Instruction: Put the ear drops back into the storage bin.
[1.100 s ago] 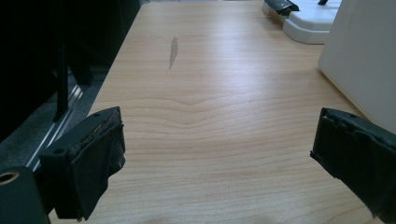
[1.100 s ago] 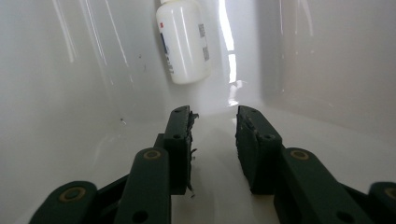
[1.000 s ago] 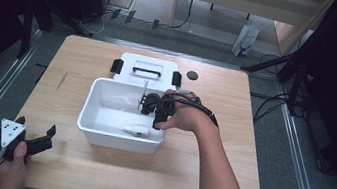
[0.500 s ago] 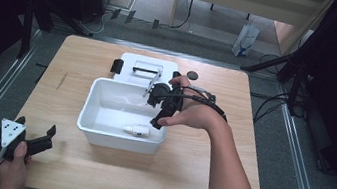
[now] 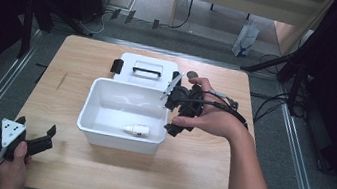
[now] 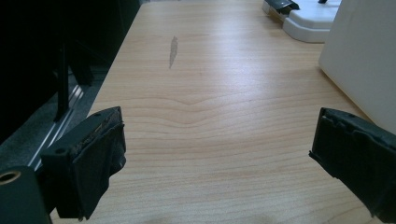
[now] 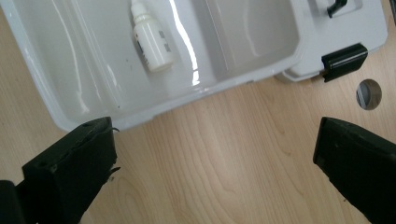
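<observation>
A white bin [image 5: 105,97] stands mid-table with a small white bottle [image 5: 135,129] lying on its floor near the front wall. My right gripper [image 5: 172,111] hovers over the bin's right rim, open and holding nothing. In the right gripper view the bottle [image 7: 150,39] lies in the bin [image 7: 224,88] beyond the spread jaws of the right gripper [image 7: 215,149], which frame bare table. My left gripper [image 5: 36,125] rests open at the table's front left corner. In the left gripper view, the left gripper [image 6: 215,140] has only wood between its jaws.
The bin's white lid [image 5: 147,68], with a black handle and latches, lies flat behind the bin. A small dark round spot [image 5: 192,75] sits on the table right of the lid. The bin wall [image 6: 364,60] stands to the right of the left gripper.
My right gripper has come up out of the bin and moved right, to above its right rim. The bottle stays in the bin. The left gripper has not moved.
</observation>
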